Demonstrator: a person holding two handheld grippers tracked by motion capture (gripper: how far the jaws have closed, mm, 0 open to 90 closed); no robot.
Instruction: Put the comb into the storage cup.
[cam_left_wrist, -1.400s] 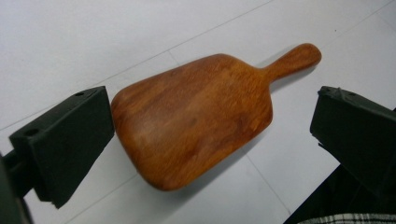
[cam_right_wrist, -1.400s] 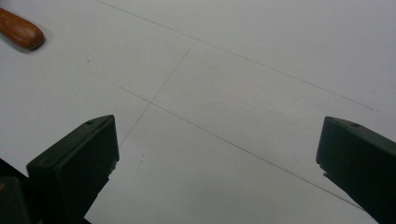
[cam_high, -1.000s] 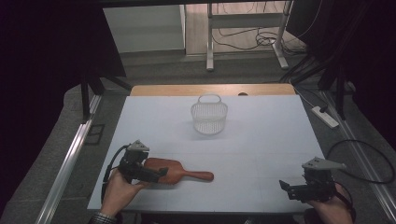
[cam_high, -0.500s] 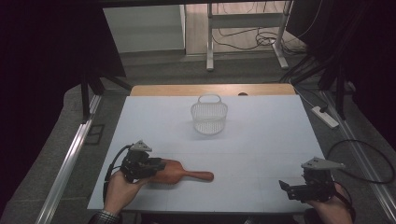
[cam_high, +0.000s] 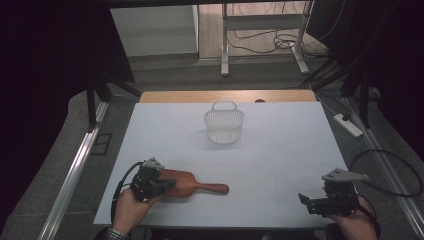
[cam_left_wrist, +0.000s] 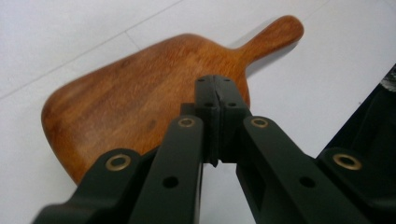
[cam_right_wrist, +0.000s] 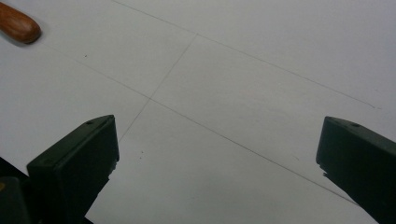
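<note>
The left gripper (cam_high: 162, 184) is at the near left edge of the white table (cam_high: 280, 150). Its jaws have just been closing and now meet above the wide end of the wooden paddle board (cam_high: 192, 184), with nothing visible between them. At the near right, the right gripper (cam_high: 305, 200) rests with its jaws wide apart over bare table. Farther back, a white wire basket (cam_high: 224, 125) stands alone.

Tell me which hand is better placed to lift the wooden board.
Left. The left gripper is shut on the board's near edge, jaws just closed. The right gripper stands open over bare table, well apart from it.
</note>
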